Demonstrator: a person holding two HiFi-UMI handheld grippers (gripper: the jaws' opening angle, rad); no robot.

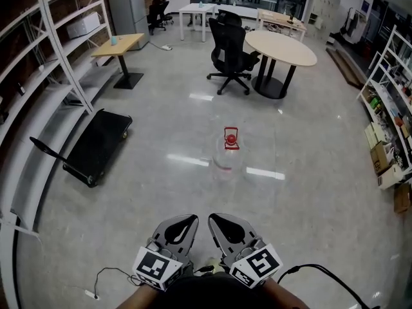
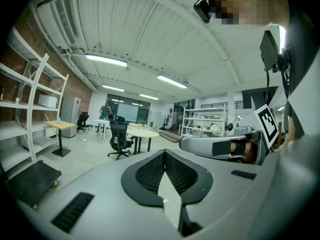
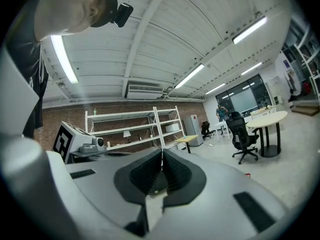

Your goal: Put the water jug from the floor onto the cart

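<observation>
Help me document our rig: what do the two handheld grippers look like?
Both the left gripper and right gripper have pale grey, rounded shells with black textured inner pads. Each carries a white cube with black square markers. A thin black cable runs beside the right one.

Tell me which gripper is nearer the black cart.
Left. The cart lies ahead and left of both; the left gripper is on its side, the right gripper just beyond.

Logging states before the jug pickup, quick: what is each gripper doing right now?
Left gripper: closed, fingers together, holding nothing.
Right gripper: closed, fingers together, holding nothing.
</observation>
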